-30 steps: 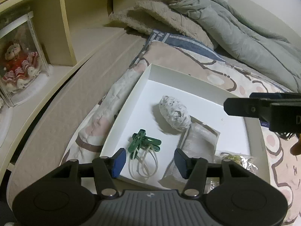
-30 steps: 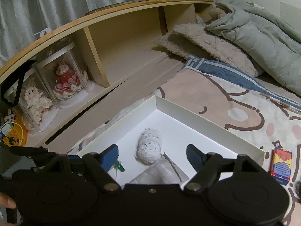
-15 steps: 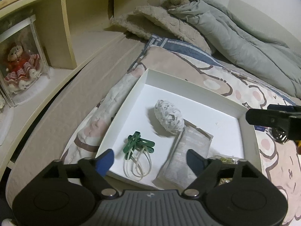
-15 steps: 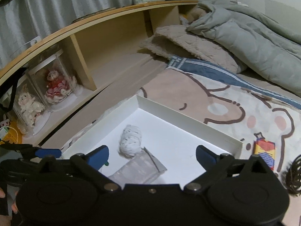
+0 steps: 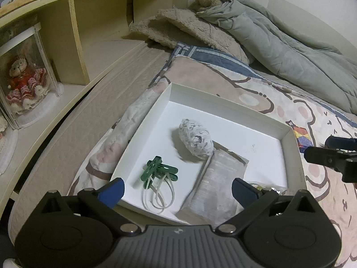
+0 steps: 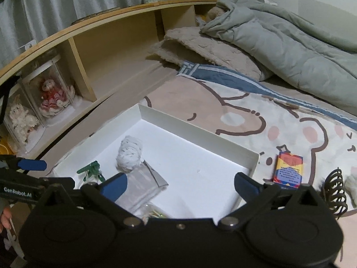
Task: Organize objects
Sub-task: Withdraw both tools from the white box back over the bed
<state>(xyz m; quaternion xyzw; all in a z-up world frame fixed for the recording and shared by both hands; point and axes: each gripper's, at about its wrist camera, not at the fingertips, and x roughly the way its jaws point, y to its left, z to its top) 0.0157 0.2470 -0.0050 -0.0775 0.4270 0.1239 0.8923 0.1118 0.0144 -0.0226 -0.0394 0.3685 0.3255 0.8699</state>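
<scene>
A white shallow box [image 5: 225, 105] [image 6: 196, 131] lies on the bed. In it are a white knitted roll [image 5: 196, 141] [image 6: 129, 154], green clothespins [image 5: 159, 170] [image 6: 90, 169] with white bands [image 5: 157, 197], a grey flat pouch [image 5: 219, 186] [image 6: 142, 184] and a clear packet [image 6: 154, 212]. My left gripper [image 5: 177, 191] is open and empty above the box's near edge. My right gripper [image 6: 179, 184] is open and empty over the box's right part. A colourful card box [image 6: 289, 169] [image 5: 302, 135], a black hair claw [image 6: 335, 193] and a white item [image 6: 352, 184] lie on the blanket to the right.
A wooden headboard shelf [image 5: 75, 38] holds dolls in clear cases [image 5: 24, 84] [image 6: 53, 93]. A fuzzy pillow [image 6: 207, 44] and a grey duvet [image 6: 290, 44] lie at the far end of the bear-print blanket [image 6: 234, 114].
My left gripper has opened wide and pulled back from the grey pouch, which now lies in the box. My right gripper has opened wider and shifted right, bringing the card box and hair claw into view.
</scene>
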